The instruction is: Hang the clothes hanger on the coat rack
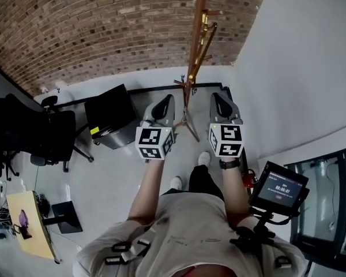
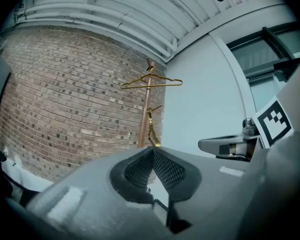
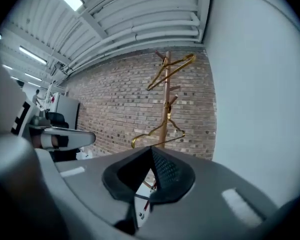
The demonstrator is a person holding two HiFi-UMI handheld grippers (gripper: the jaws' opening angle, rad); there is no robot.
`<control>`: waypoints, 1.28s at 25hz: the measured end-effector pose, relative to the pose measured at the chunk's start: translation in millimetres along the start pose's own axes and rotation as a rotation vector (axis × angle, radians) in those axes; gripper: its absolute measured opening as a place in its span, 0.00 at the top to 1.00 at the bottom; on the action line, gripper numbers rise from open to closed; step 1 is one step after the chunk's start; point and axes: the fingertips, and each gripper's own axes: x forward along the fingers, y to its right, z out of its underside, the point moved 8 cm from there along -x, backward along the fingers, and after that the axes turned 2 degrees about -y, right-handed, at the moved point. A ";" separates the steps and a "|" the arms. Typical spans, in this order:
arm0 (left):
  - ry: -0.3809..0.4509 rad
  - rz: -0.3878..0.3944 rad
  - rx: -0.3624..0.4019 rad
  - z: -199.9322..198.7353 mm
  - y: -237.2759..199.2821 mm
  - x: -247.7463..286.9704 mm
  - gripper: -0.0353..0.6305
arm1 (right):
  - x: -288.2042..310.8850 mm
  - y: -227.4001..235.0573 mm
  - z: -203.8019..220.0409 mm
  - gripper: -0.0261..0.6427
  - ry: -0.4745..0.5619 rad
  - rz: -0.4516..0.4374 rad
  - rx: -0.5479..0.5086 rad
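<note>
A wooden coat rack [image 1: 196, 39] stands in the corner between the brick wall and the white wall, just ahead of both grippers. In the right gripper view a gold wire hanger [image 3: 171, 70] hangs tilted at the rack's top, and a second gold hanger [image 3: 157, 132] hangs lower on the pole [image 3: 166, 101]. The left gripper view shows the top hanger [image 2: 152, 82] and the pole [image 2: 145, 114]. My left gripper [image 1: 165, 101] and right gripper [image 1: 220, 98] are held side by side, pointing at the rack. Both are shut, with nothing between the pads.
A black office chair [image 1: 23, 133] and a black cabinet [image 1: 111, 123] stand at the left. A yellow table [image 1: 30, 224] is at the lower left. A screen on a stand [image 1: 279, 189] is at my right hip. The white wall [image 1: 300, 56] runs close along the right.
</note>
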 end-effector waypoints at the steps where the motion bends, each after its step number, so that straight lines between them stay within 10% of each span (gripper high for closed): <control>1: -0.002 0.015 -0.002 -0.2 6.7 -2.6 0.95 | -10.6 -1.1 -1.4 0.96 0.008 0.016 0.005; 15: -0.019 0.041 0.011 18.3 132.5 -99.7 0.95 | -185.9 3.0 27.1 0.96 0.053 0.027 0.017; 23: -0.206 0.059 -0.046 109.0 251.6 -189.4 0.95 | -286.9 25.1 117.4 0.96 -0.175 -0.042 0.184; 32: -0.019 0.036 0.083 14.3 219.5 -215.1 0.95 | -293.3 -12.2 52.8 0.96 -0.009 -0.053 0.110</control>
